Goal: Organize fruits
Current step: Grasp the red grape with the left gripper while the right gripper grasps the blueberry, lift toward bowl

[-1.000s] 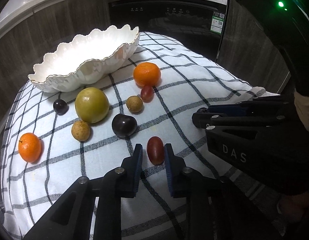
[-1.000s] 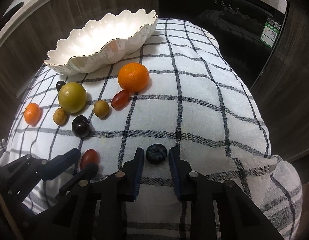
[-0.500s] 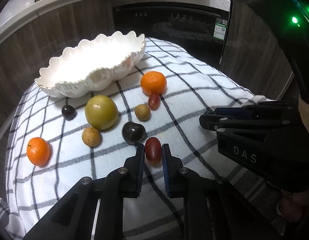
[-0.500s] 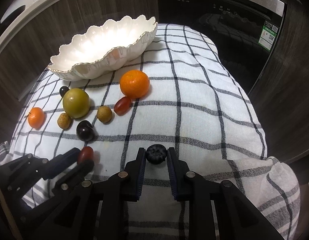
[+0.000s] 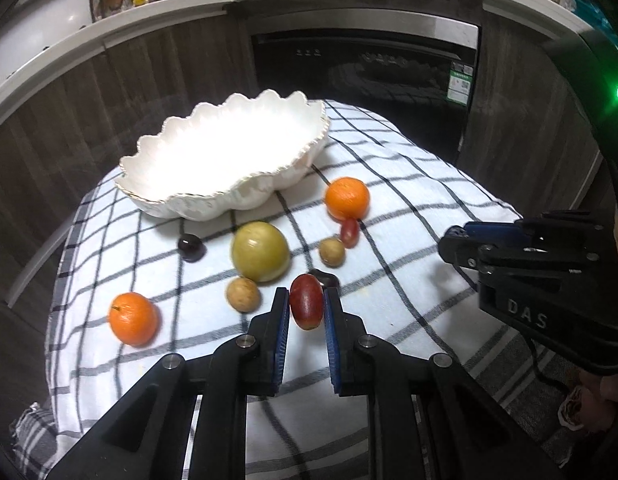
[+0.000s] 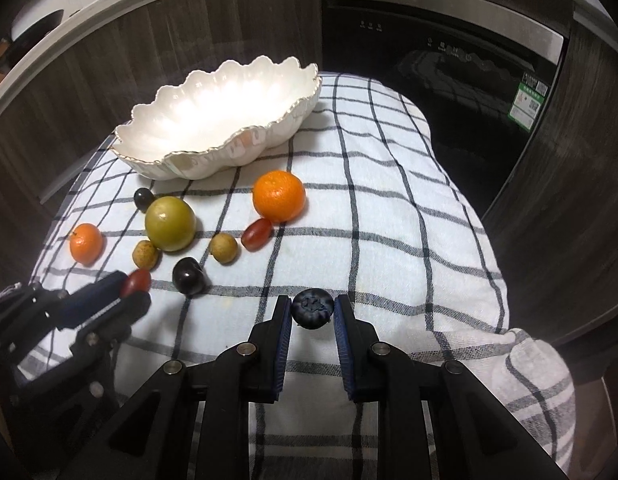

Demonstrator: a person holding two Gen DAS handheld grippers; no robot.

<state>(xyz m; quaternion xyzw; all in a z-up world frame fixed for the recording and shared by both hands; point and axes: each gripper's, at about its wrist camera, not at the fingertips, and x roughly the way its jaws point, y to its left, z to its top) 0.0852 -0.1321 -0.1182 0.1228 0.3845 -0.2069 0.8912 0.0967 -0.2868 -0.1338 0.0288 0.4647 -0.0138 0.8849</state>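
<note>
The left gripper is closed on a red grape; the blue pads of its fingers press the fruit from both sides, and the grape is held clear of the cloth. The right gripper is closed in the same way on a blueberry, gripped across its middle with the crown facing the camera.

Both fruits are judged to be in the carry stage, with the white scalloped bowl as the likely destination. The bowl appears empty and stands at the far side of the checked cloth, which covers the worktop.

For a clean transfer, the squeeze should be kept no firmer than at present, since both fruits are soft and would probably bruise or split. Each gripper should be carried high enough to pass over the fruit lying between it and the bowl: a green round fruit, a mandarin, a second mandarin, two small tan fruits, another red grape and two dark fruits. The scalloped rim should be cleared before descent. Release is best made low inside the bowl, one gripper at a time, so that neither fruit bounces out and the grippers do not collide.
</note>
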